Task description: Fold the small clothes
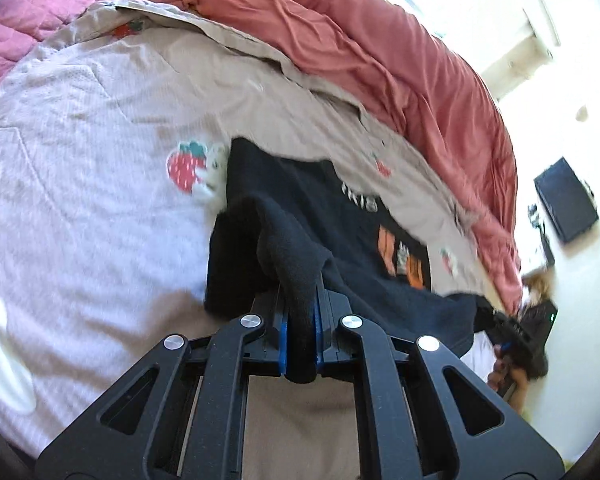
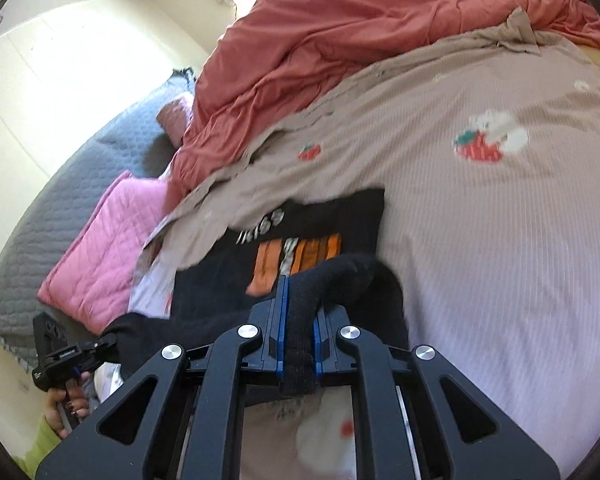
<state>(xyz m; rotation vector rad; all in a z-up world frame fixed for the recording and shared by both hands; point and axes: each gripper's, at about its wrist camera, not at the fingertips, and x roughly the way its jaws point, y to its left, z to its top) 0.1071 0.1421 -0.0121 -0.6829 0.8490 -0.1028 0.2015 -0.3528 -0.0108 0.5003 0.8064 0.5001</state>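
The black shirt lies spread on the bed just ahead of both tongs, its orange and white print facing up. The near edge of the shirt is lifted off the bedding, with a bunched fold of black cloth rising into each pair of tongs. The left tongs are closed on one such fold, the fabric pinched between the blue pads and hanging out behind them. The right tongs are closed on another fold in the same way, a thick roll of cloth curving up and away from their tips. In the left wrist view the right tongs appear far to the right, held by a hand with the shirt's hem stretched toward them.

Under the shirt is a beige sheet printed with strawberries. Beyond the shirt, farther from the tongs, a rust-red duvet is heaped along the bed. Left of the right tongs lie a pink quilted pillow and a grey quilted cover.
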